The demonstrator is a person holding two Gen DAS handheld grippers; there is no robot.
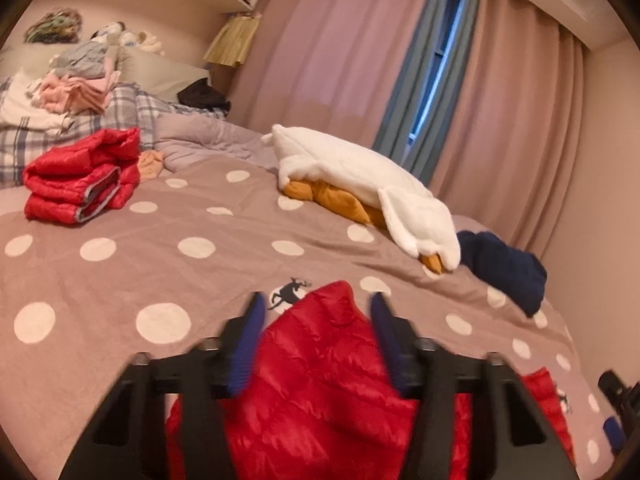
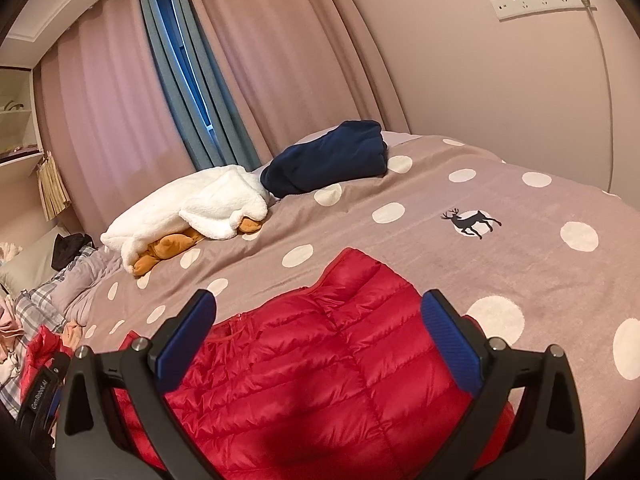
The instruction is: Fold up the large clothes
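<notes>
- My left gripper had jaws part-open, the red jacket bunched between its pads; can't tell if they pinched it.
- My right gripper had jaws wide open, jacket under them, no contact seen.
- Jacket lay on the dotted blanket, near edge.
- A second red jacket sat folded far left.
- White fleece and a navy garment lay touching near the curtain.

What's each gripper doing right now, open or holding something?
Left gripper: jaws partly closed around the red down jacket; whether they grip it cannot be told.
Right gripper: open wide above the jacket, holding nothing.
</notes>
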